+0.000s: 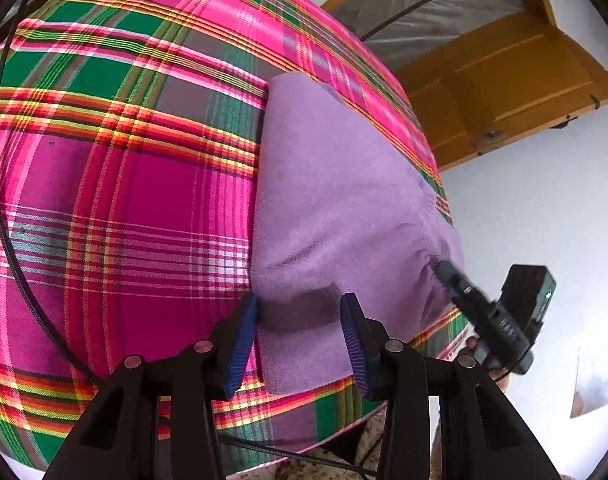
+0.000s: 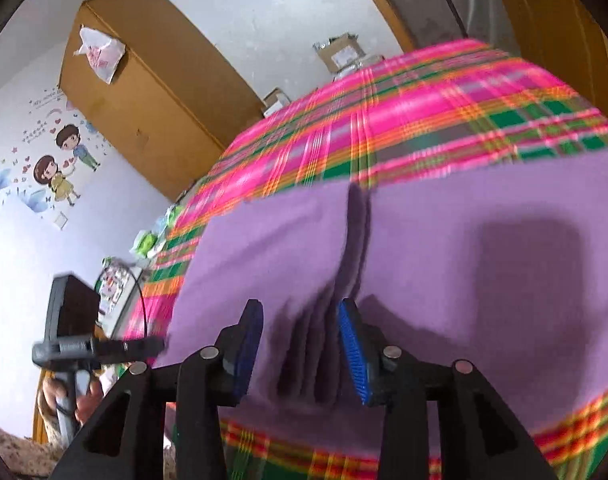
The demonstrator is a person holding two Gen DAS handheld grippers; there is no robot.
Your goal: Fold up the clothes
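On the plaid bedspread, the folded lilac garment runs lengthwise away from both parted, empty hand-held grippers.

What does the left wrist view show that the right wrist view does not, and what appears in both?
Only the left wrist view shows the panelled wooden door and a black cable across the bed. Only the right wrist view shows the cartoon wall stickers and the wooden wardrobe. Both show the purple garment lying on the plaid bedspread.

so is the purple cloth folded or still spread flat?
Folded, not flat: the purple cloth lies as a narrow strip on the plaid sheet, with stacked layer edges showing at its near end.
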